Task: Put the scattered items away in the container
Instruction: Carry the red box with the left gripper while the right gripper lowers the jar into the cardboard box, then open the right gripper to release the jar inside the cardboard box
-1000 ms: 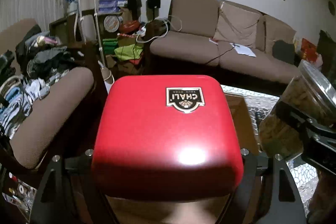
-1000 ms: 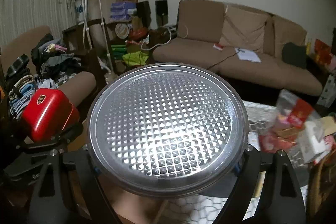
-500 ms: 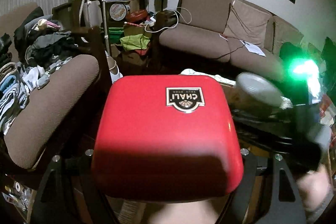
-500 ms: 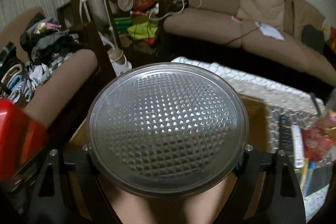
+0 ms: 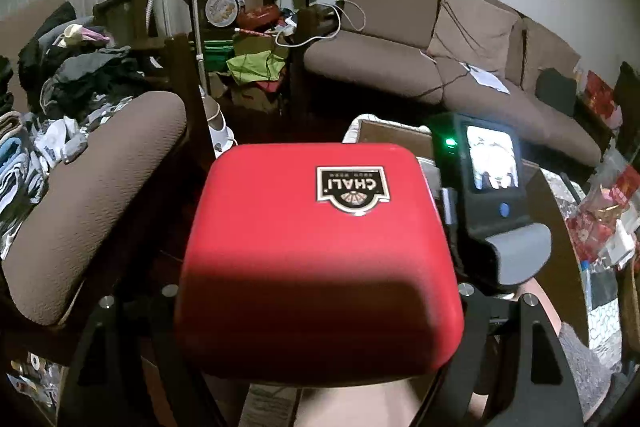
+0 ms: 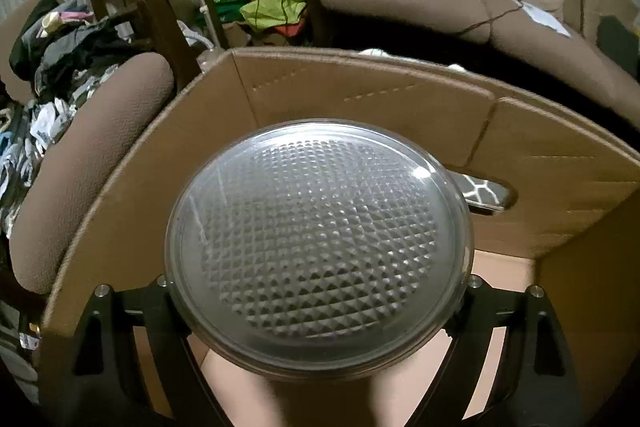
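Note:
A red tin (image 5: 320, 259) with a CHALI badge fills the left wrist view, and my left gripper (image 5: 320, 311) is shut on its sides. A clear jar with a round studded lid (image 6: 320, 243) fills the right wrist view; my right gripper (image 6: 320, 311) is shut on it. The jar hangs inside the open cardboard box (image 6: 360, 95), whose walls curve around it. In the left wrist view the right hand's device with a lit screen (image 5: 488, 179) sits just right of the tin, by the box's rim (image 5: 392, 131). The jar's body is hidden under its lid.
A brown armchair arm (image 5: 100, 195) with piled clothes lies left of the box. A brown sofa (image 5: 440, 67) runs along the back wall. Snack packets (image 5: 600, 223) lie on the patterned table at the right. The box has a handle hole (image 6: 486, 193).
The right gripper has come down with the jar, from above the table into the cardboard box. The left gripper has drifted forward and slightly down with the red tin.

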The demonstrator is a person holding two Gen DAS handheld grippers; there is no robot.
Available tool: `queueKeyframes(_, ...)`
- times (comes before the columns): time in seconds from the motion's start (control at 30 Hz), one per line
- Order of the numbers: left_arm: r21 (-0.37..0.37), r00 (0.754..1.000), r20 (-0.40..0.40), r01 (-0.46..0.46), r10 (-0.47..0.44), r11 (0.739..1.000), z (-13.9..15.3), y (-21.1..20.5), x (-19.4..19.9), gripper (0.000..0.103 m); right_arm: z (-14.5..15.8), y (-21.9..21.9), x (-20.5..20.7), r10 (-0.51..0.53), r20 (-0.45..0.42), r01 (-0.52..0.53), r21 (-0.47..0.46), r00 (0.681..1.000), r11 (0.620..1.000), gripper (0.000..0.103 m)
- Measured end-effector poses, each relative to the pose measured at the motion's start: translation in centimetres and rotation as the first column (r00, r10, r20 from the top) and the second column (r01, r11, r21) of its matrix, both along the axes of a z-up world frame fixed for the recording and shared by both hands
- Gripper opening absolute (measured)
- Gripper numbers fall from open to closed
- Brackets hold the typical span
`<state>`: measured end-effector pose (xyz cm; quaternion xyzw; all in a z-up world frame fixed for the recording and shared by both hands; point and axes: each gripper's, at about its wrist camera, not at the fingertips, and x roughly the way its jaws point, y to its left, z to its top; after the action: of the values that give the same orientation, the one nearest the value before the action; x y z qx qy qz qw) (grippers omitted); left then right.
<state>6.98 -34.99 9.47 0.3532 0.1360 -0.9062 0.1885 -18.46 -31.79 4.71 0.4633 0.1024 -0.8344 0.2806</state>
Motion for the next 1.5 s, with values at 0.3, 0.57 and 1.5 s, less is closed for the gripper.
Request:
queueKeyframes(0.3,0.013,1.000,0.006,0.026,-0.026,1.000,-0.7,0.6,-0.2,0.081,-2.4,-0.6,-1.3,-0.014,0.025,0.013,0.025,1.000,1.000,0.085)
queueKeyframes(0.57,0.010,1.000,0.011,0.025,-0.025,1.000,-0.7,0.2,0.0,0.081,-2.6,-2.3,-1.5,0.016,0.014,-0.016,0.018,1.000,1.000,0.085)
queueKeyframes(1.5,0.084,0.968,0.177,0.167,-0.179,0.982,-2.0,9.0,-9.9,0.081,16.1,23.6,4.8,0.104,-0.157,-0.100,0.035,0.982,0.994,0.089)
